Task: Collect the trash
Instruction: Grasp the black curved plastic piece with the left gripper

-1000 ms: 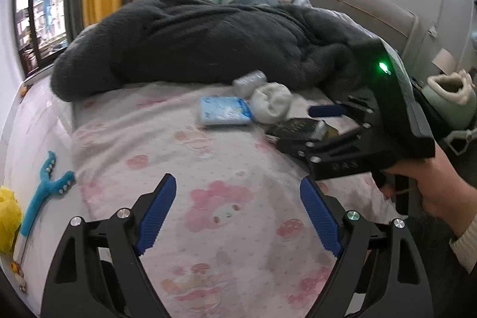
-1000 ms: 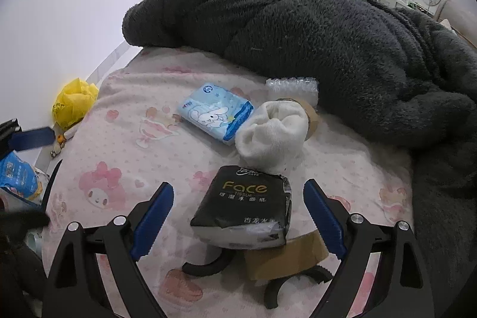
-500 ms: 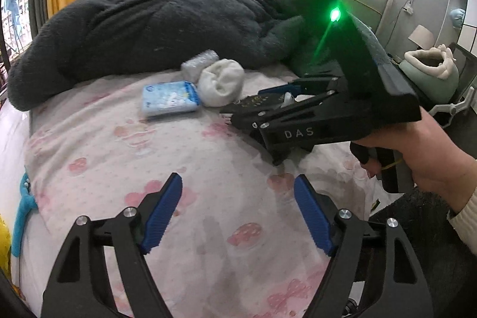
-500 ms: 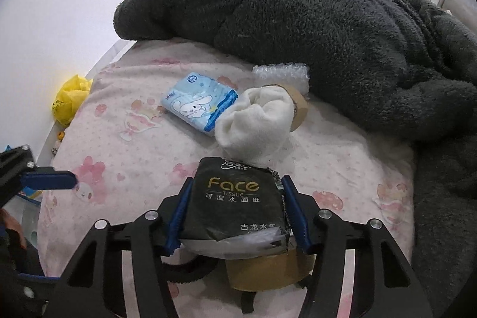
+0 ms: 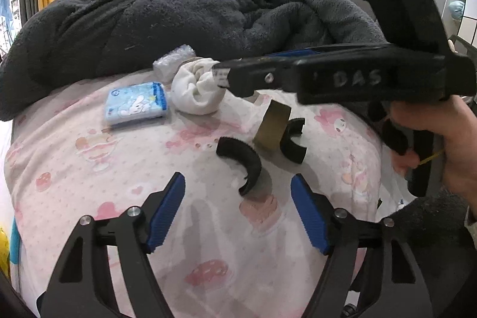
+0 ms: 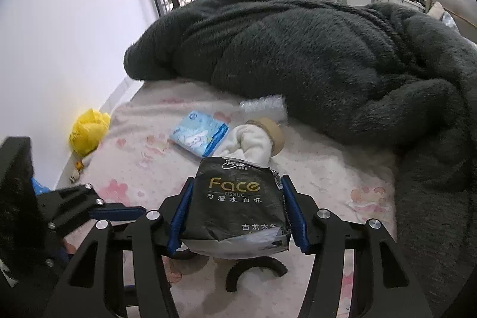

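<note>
In the lower middle of the right wrist view, the right gripper [image 6: 235, 216] has just closed; its fingers now clamp the black tissue pack [image 6: 235, 198], lifted off the bed [image 6: 322, 177]. The left gripper [image 5: 238, 213], fingers apart and narrowing, nears the black curved piece [image 5: 243, 160]. Farther off lie the blue packet [image 5: 135, 103] and white cloth [image 5: 196, 92], uncollected.

Two tissue packs [image 6: 238, 198] — perhaps two black arcs [image 5: 241, 163].
</note>
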